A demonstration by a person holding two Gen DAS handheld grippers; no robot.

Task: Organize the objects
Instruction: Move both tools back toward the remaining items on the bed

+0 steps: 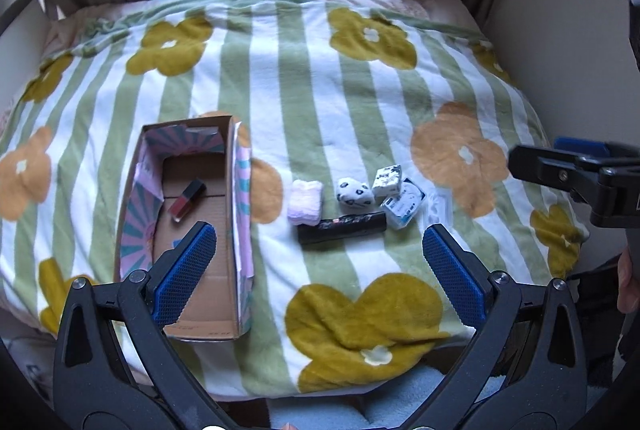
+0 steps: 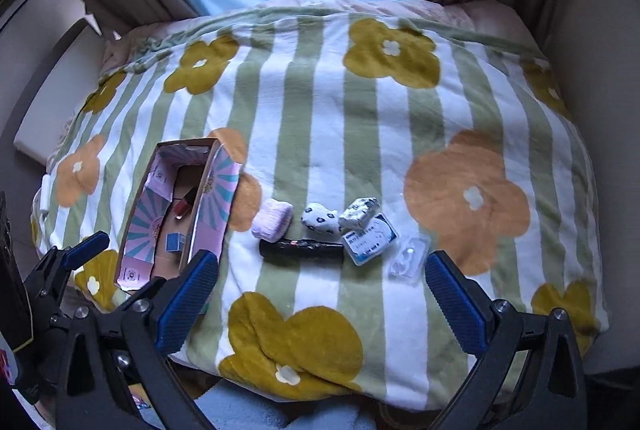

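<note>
Cardboard box [image 1: 200, 190] lies on the bed's blanket [image 1: 320, 90], a lip tint [image 1: 188, 200] inside. Beside it: pink pack [image 2: 272, 220], black tube [image 2: 302, 250], small packets. Left tongs [image 1: 320, 254] and right tongs [image 2: 320, 278] both released, empty. Sorting is under way; next probably grasp the pink pack.

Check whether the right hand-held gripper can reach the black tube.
Probably yes: the right hand-held gripper is open, and the black tube lies uncovered on the blanket just ahead.

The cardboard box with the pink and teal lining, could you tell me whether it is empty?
Not empty. The open cardboard box holds a red lip tint tube and a small blue cube.
</note>
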